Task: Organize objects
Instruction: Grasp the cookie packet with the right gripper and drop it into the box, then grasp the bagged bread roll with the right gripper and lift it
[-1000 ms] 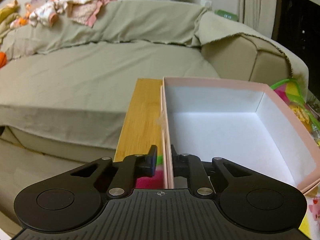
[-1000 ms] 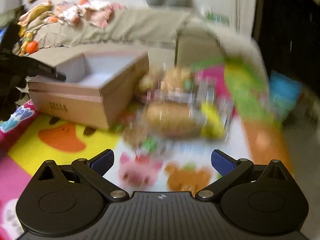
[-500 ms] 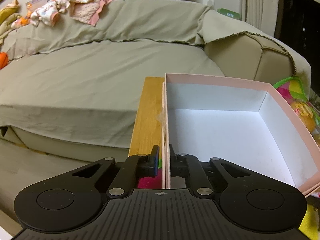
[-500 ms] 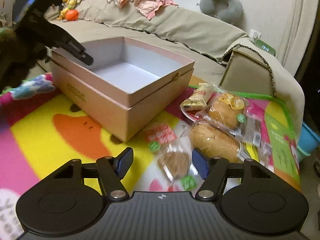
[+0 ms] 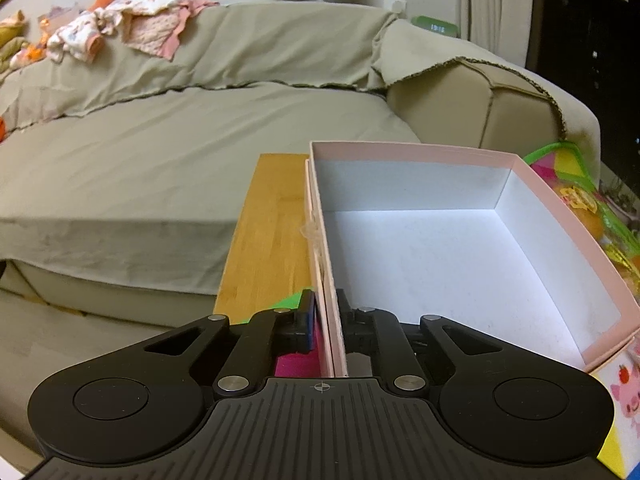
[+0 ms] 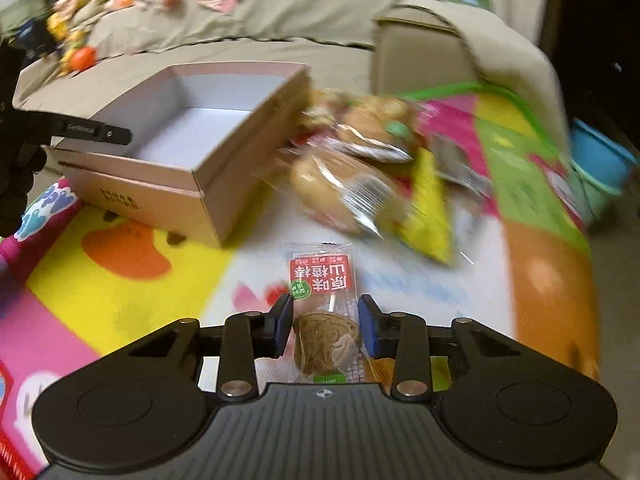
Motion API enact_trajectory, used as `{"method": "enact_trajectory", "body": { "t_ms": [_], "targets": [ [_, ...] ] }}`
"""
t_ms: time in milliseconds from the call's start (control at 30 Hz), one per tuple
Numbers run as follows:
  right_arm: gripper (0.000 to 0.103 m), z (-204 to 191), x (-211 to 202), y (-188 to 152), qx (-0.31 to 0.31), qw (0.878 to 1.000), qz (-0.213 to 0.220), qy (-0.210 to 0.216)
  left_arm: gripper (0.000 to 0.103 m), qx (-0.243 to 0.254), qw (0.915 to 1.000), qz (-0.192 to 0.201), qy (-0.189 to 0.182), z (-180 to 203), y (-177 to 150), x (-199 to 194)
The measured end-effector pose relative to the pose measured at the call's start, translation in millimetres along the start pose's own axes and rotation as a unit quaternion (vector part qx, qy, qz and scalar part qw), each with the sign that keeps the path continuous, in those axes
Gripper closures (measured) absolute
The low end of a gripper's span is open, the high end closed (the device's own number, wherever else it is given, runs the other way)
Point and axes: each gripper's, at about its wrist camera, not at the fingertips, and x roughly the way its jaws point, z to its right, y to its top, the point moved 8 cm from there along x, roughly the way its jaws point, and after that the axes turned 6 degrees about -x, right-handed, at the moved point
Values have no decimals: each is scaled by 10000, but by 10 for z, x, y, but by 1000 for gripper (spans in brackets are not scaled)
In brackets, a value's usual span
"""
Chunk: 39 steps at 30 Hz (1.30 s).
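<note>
Left wrist view: I am keeping the left tongs [image 5: 325, 320] pinched shut on the near-left wall of the pink box [image 5: 536, 200], one finger outside and one inside, probably to steady it so it takes the snacks without sliding on the play mat [image 6: 120, 276]. The box is sitting empty, white inside, with a wooden board [image 5: 272, 224] just beside it and the sofa [image 5: 160, 140] beyond.

In the right wrist view, dark print on the box front is too blurred to read. My right tongs [image 6: 325, 322] are standing part-open, straddling a wrapped lollipop snack [image 6: 324, 280] without visibly clamping it; its red label is reading 原味山楂棒. To its right, the bagged buns [image 6: 340, 188] are waiting, blurred.
</note>
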Motion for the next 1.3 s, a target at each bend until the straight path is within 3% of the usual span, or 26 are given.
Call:
{"method": "enact_trajectory", "body": {
  "t_ms": [133,233,367,467,533,633,767,833,1067,1200,1300],
  "targets": [
    [69,96,-421,7,452,9987,251,-11,91,-60,10000,17,-25,18,-19,-16],
    [69,40,-721,358,517,9961,711,90,90,-6,10000,26,-45,64,-33,-23],
    [69,-199,-1023,954,485,9894,1258,538,89,8,10000,49,-53,109,-57,-35],
    [68,-432,-968,1504,777,9809,1479,996,89,-36,9999,67,-66,118,-62,-31],
    [57,-643,-811,1863,934,9730,1608,1369,90,-82,9999,84,-74,117,-67,-30],
    [57,-868,-480,2166,954,9736,1482,1451,89,-54,9999,107,-109,122,-85,-38],
    [54,-732,-386,2074,936,9781,1396,1226,89,-26,9998,131,-162,123,-94,-41],
    [49,-485,-342,1959,1017,9811,1359,927,88,-39,9998,138,-163,127,-96,-44],
    [46,427,-57,1573,1325,9865,961,-95,88,-170,9996,153,-171,125,-101,-46],
    [42,590,299,1509,1371,9872,752,-304,88,-174,9996,146,-155,131,-108,-50],
    [42,489,562,1611,1265,9895,679,-158,88,-155,9997,134,-140,135,-112,-50]
  ]
}}
